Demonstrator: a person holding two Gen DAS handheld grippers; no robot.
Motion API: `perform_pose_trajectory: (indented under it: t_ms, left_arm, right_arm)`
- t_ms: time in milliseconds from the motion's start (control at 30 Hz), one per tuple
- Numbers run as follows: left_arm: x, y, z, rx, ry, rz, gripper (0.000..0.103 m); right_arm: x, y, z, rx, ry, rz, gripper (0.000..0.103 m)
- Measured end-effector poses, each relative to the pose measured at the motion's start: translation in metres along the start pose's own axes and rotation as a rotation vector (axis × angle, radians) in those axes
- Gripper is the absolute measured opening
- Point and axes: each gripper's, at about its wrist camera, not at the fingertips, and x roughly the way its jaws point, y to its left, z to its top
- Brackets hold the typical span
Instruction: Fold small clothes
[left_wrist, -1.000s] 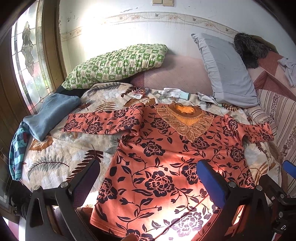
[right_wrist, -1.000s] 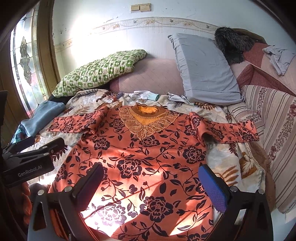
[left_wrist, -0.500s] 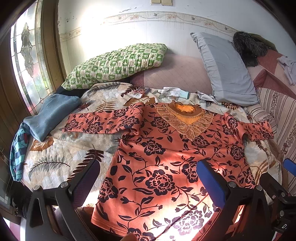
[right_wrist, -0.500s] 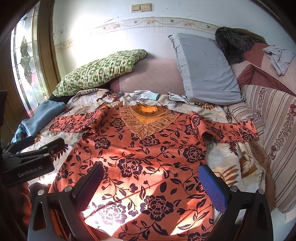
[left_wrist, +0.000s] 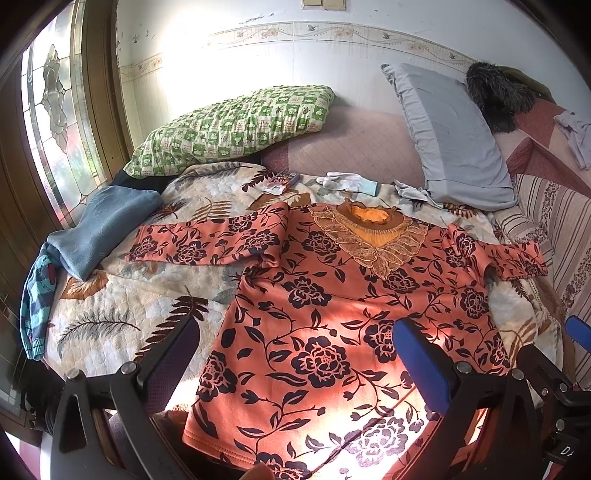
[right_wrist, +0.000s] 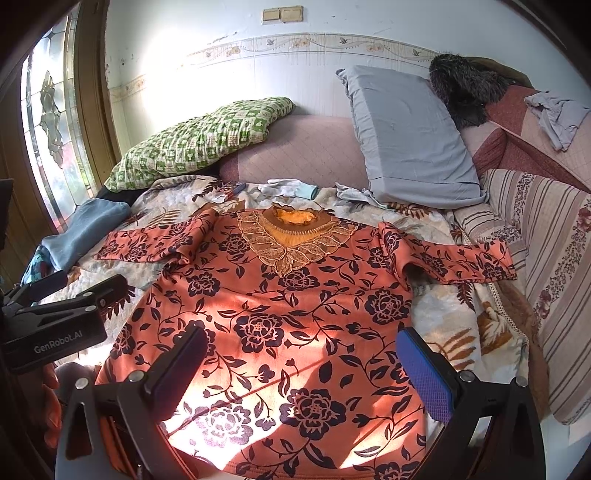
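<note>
Quilted leaf-print bed cover (left_wrist: 122, 306) carries an orange floral blouse (left_wrist: 325, 317) laid flat, face up, sleeves out left and right, hem at the near edge. Bare quilt shows left of the body and under the right sleeve. Far behind sit a green checked pillow (left_wrist: 236, 125) and a grey pillow (right_wrist: 406, 140); a folded blue garment (left_wrist: 99, 225) lies far left. Left gripper (left_wrist: 295, 354) and right gripper (right_wrist: 303, 365) hover over the hem, each with fingers spread wide, holding nothing.
</note>
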Motion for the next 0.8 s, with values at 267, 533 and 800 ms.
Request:
perform_pose_trajectory:
  t_ms: [267, 533, 800]
  left_arm:
    - [0.0010, 0.0005, -0.0004, 0.001, 0.004, 0.003, 0.103]
    - [0.0014, 0.0010, -0.0010, 0.002, 0.005, 0.003, 0.103]
    - [0.0033, 0.0023, -0.0017, 0.004, 0.008, 0.003, 0.103]
  right_arm:
    - [0.0005, 0.0005, -0.0001, -0.001, 0.000, 0.000, 0.103]
    - [0.0016, 0.0013, 0.0003, -0.001, 0.002, 0.001, 0.103]
    - [0.0028, 0.0022, 0.0008, -0.001, 0.004, 0.002, 0.103]
